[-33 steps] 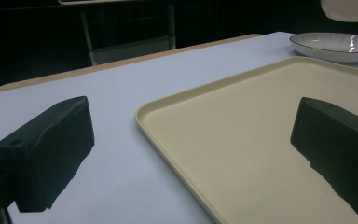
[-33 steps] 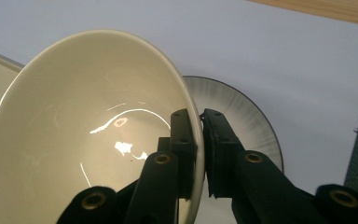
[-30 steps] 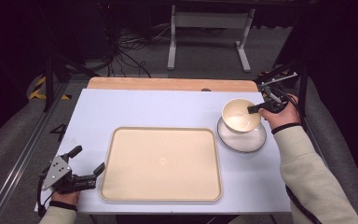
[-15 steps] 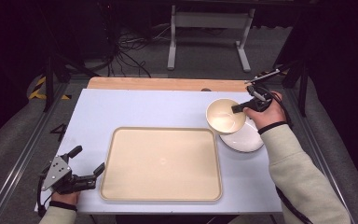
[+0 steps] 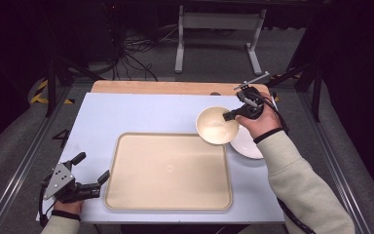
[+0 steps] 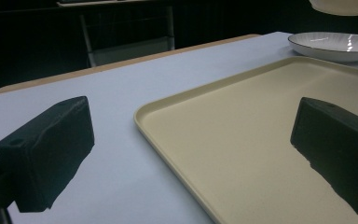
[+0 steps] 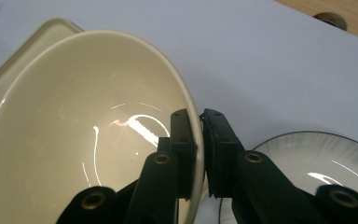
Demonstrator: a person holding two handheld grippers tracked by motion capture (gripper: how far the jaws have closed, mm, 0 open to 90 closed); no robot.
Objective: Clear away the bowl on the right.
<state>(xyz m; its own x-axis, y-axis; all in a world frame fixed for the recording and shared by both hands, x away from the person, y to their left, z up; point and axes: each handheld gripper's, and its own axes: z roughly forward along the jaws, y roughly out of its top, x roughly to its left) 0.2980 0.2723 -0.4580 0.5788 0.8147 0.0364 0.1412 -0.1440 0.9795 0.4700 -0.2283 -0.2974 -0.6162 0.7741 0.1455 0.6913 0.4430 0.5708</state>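
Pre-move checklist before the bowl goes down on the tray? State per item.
1. Right gripper clamped on the bowl rim, one jaw inside, one outside: ok.
2. Bowl lifted off the plate: ok.
3. Tray surface bare for set-down: ok.
4. Left gripper open, off the tray's near-left corner, out of the path: ok.
5. Bowl over the tray: not ok, it overlaps only the far right corner.
6. Grip firm enough against slipping: cannot tell.

One bowl (image 5: 217,125), one plate (image 5: 247,144), one tray (image 5: 169,170)
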